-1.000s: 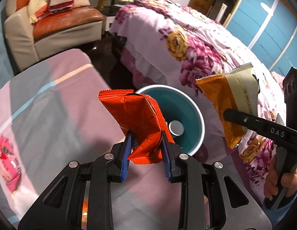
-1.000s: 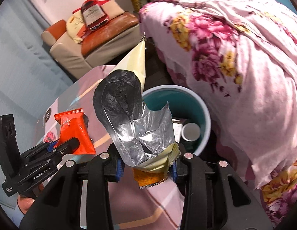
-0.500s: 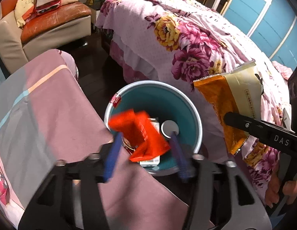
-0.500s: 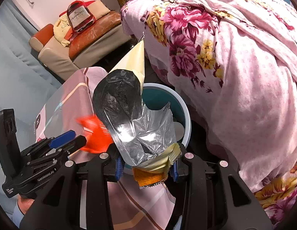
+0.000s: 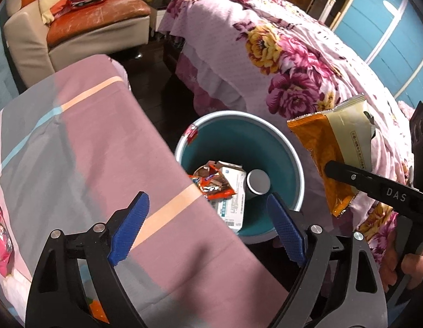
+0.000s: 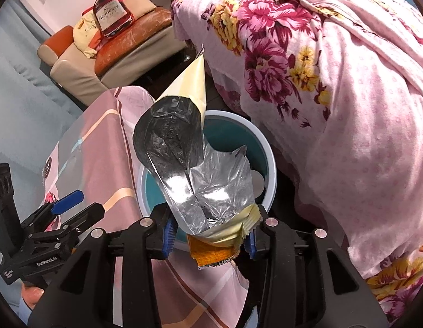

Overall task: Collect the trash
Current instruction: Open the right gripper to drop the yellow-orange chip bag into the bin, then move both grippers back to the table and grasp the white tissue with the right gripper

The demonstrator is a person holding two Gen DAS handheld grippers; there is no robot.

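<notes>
Orange-and-cream wrapper point(image 6: 200, 191) is clamped in the right tongs point(image 6: 208, 235) above the teal bin point(image 5: 279, 147), while the left tongs point(image 5: 208, 229), just spread apart and empty, hang over the red wrapper point(image 5: 211, 183) dropped inside, so release is judged next.

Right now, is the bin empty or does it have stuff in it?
Not empty. The bin holds a red wrapper, a white box and a can at its bottom.
</notes>
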